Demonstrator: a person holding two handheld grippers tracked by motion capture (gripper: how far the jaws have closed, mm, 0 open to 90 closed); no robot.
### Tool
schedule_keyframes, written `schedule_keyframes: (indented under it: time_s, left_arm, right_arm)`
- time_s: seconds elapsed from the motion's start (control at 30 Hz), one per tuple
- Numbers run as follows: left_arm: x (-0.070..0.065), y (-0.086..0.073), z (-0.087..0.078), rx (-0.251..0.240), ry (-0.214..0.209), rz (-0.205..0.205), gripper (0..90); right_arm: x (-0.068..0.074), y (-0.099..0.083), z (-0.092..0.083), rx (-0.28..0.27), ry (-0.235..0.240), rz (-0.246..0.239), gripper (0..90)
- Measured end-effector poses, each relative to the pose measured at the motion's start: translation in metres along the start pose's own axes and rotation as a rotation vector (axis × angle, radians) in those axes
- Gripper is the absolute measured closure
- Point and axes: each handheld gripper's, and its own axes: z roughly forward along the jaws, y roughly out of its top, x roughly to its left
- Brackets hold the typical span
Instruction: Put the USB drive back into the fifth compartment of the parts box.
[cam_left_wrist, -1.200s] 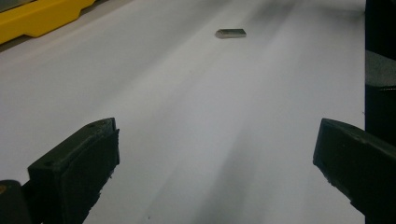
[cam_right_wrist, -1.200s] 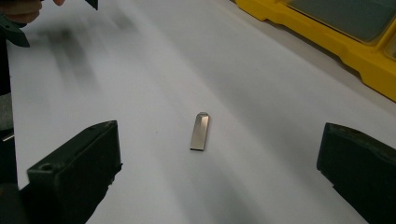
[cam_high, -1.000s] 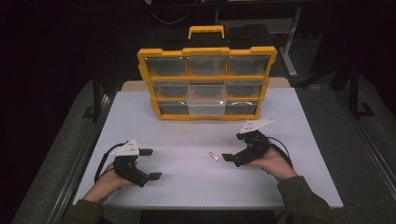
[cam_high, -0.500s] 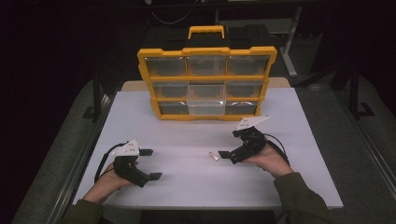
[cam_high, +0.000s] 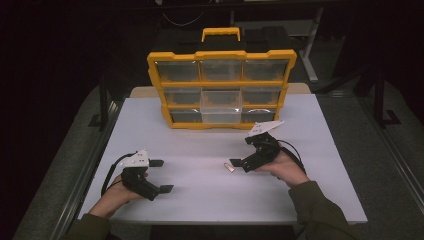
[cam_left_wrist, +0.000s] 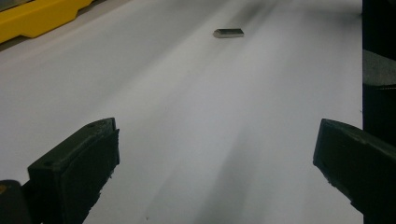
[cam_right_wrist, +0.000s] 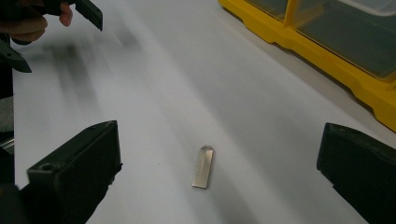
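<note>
A small flat silver metal piece (cam_high: 228, 167) lies on the white table (cam_high: 200, 200), seen close up in the right gripper view (cam_right_wrist: 203, 166) and far off in the left gripper view (cam_left_wrist: 229, 32). My right gripper (cam_high: 242, 151) is open just right of it, and in its own view (cam_right_wrist: 219, 135) the jaws stand wide on either side of the piece, not touching it. My left gripper (cam_high: 161, 176) rests open at the table's front left, nothing between its jaws (cam_left_wrist: 215, 140).
A yellow organizer case (cam_high: 222, 90) with clear compartments stands upright at the back of the table, and its lower edge shows in both gripper views (cam_right_wrist: 327, 51) (cam_left_wrist: 37, 16). The person's left hand (cam_right_wrist: 42, 18) with its gripper appears at the top left of the right gripper view.
My right gripper has moved left and slightly away from the person, closing in on the metal piece. The left gripper and the piece have stayed put.
</note>
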Motion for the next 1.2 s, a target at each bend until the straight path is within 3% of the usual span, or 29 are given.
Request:
schedule_keyframes:
  time_s: [1.2]
  left_arm:
    - [0.000,-0.001,0.000,0.002,-0.004,-0.002,0.0]
  right_arm:
    - [0.002,0.020,0.023,0.022,0.031,-0.014,0.0]
